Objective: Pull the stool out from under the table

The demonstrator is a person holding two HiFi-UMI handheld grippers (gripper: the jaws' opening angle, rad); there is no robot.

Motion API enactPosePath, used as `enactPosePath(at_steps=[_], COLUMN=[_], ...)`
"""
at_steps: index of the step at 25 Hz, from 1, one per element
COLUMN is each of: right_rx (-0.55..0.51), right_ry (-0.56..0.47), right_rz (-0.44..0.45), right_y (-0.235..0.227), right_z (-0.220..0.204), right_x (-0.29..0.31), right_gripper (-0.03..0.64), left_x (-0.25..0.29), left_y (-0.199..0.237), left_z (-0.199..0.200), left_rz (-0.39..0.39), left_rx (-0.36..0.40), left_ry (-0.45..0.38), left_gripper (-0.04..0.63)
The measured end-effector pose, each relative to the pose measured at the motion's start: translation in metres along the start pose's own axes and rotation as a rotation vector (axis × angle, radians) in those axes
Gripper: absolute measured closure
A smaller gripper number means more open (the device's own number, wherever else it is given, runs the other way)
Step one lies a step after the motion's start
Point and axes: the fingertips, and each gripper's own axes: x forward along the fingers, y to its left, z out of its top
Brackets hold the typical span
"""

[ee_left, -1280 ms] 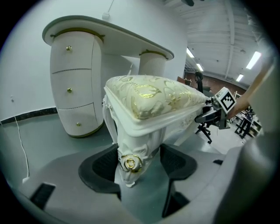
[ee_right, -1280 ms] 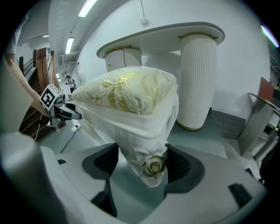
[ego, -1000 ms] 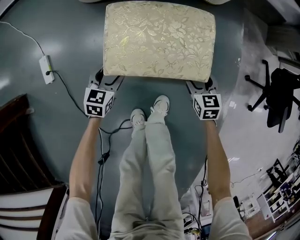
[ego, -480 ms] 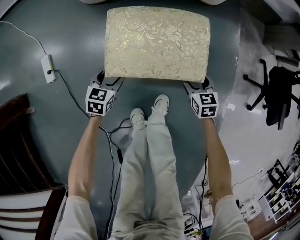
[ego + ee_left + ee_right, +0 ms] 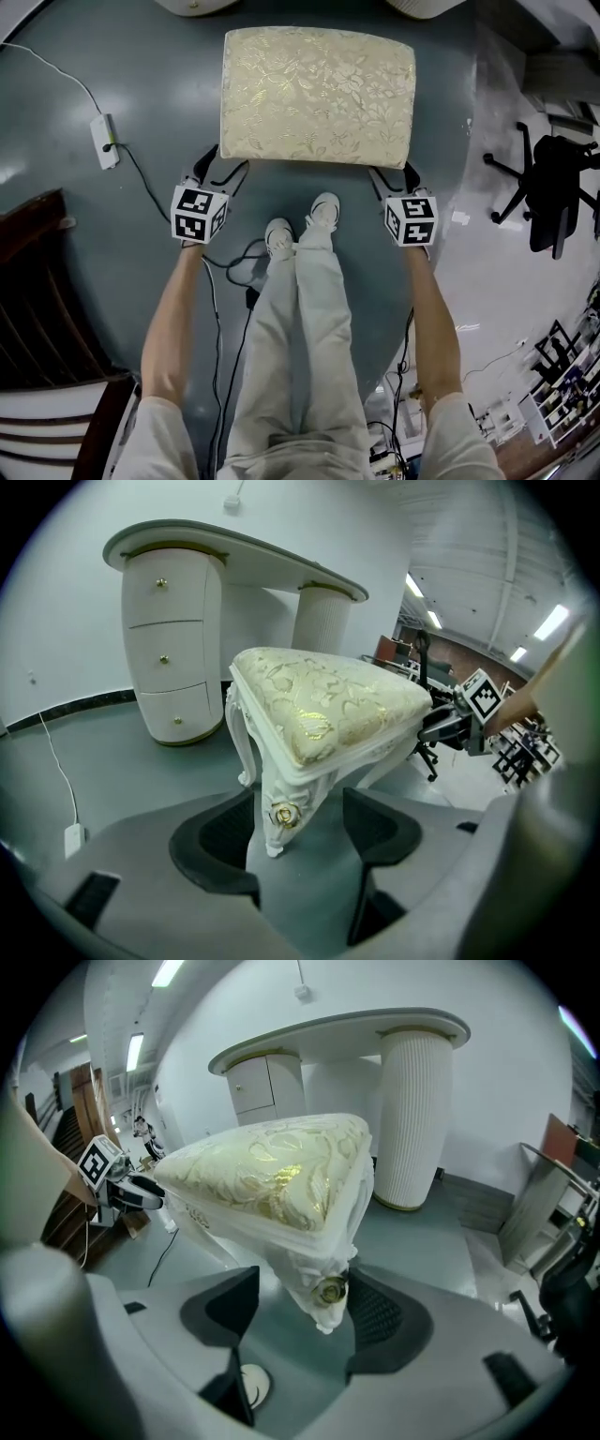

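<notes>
Both forearms reach straight out from the near edge of the head view, one on each side of the person's legs. The left gripper (image 5: 221, 167) and the right gripper (image 5: 394, 178) slant down and away at the two near corners of the stool (image 5: 317, 94). The stool, with its cream floral cushion, stands on the grey floor in front of the white dressing table (image 5: 234, 550), with open floor between them.

The head view shows only slivers of the table at its far edge. It also shows the person's shoes (image 5: 323, 208), a power strip (image 5: 105, 141) to the left and an office chair (image 5: 553, 192) to the right. Only the gripper views show the table's drawers and columns and the stool's carved white legs.

The left gripper's (image 5: 300, 822) jaws stand apart around the near-left stool leg (image 5: 279, 803), which sits close to the left pad and clear of the right one. The right gripper's (image 5: 295, 1312) jaws have just been closing. They are still apart, with the near-right leg (image 5: 328, 1290) between them, just beside the right pad and away from the left.
</notes>
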Motion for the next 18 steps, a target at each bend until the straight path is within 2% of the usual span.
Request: enactPosePath(at_steps=[4, 7, 14, 16, 18], right_rx=[0.018, 0.020, 0.018, 0.013, 0.007], right_ry=[0.026, 0.033, -0.002, -0.027, -0.047], right_rz=[-0.013, -0.025, -0.044, -0.046, -0.032], right_y=[0.006, 0.011, 0.024, 0.031, 0.042], right_z=[-0.001, 0.002, 0.035, 0.050, 0.063], right_x=[-0.019, -0.038, -0.089, -0.102, -0.120], right_gripper=[0.368, 0.404, 0.561, 0.615, 0.620], left_x=[-0.023, -0.040, -0.086, -0.099, -0.114], left_y=[-0.010, -0.024, -0.053, -0.057, -0.063], left_z=[0.002, 0.008, 0.051, 0.068, 0.081], left_rz=[-0.003, -0.014, -0.017, -0.023, -0.042], left_rx=[-0.023, -0.034, -0.024, -0.027, -0.043], left_ry=[0.010, 0.012, -0.050, -0.081, -0.099], left_gripper=[0.310, 0.386, 0.537, 0.562, 0.575])
